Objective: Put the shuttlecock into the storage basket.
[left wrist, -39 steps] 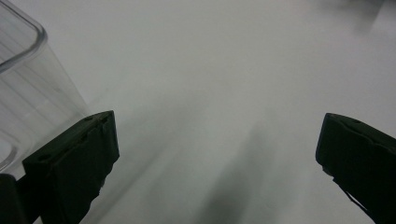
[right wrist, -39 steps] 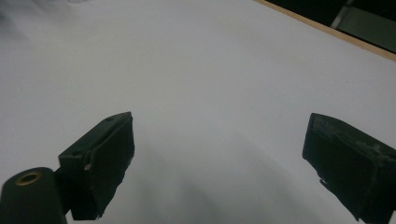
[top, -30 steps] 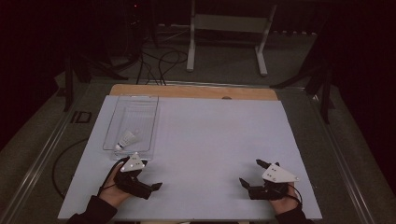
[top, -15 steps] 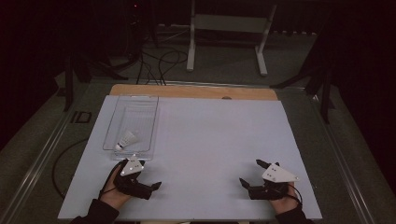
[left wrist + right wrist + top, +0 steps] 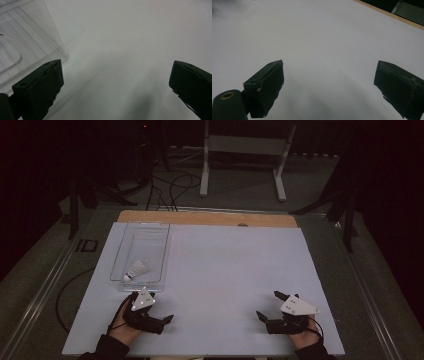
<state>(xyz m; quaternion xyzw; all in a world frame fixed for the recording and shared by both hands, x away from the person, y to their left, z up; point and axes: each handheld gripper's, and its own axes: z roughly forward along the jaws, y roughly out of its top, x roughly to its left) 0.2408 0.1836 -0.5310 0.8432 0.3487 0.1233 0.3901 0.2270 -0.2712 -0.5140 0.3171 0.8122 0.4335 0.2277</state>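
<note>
A clear plastic tray (image 5: pixel 150 240) lies at the left of the white table top (image 5: pixel 235 265), and a white shuttlecock (image 5: pixel 135 270) rests inside its near end. My left gripper (image 5: pixel 151 309) sits just in front of the tray's near edge, its jaws wide apart and nothing between them. From the left gripper view (image 5: pixel 115 82), the tray's corner (image 5: pixel 27 37) is close on the left. My right gripper (image 5: pixel 268 305) rests near the front right of the table, open and empty. In its own view (image 5: pixel 329 85) the jaws spread over bare white surface (image 5: pixel 324 37).
A wooden strip (image 5: pixel 210 218) runs along the table's far edge. Beyond it on the dark floor stand a white metal frame (image 5: pixel 245 150) and loose cables (image 5: pixel 170 185). A person's hands come in from the bottom and hold both grippers.
My left gripper has drawn back slightly from the tray toward the near edge. The right gripper and the shuttlecock have not moved.
</note>
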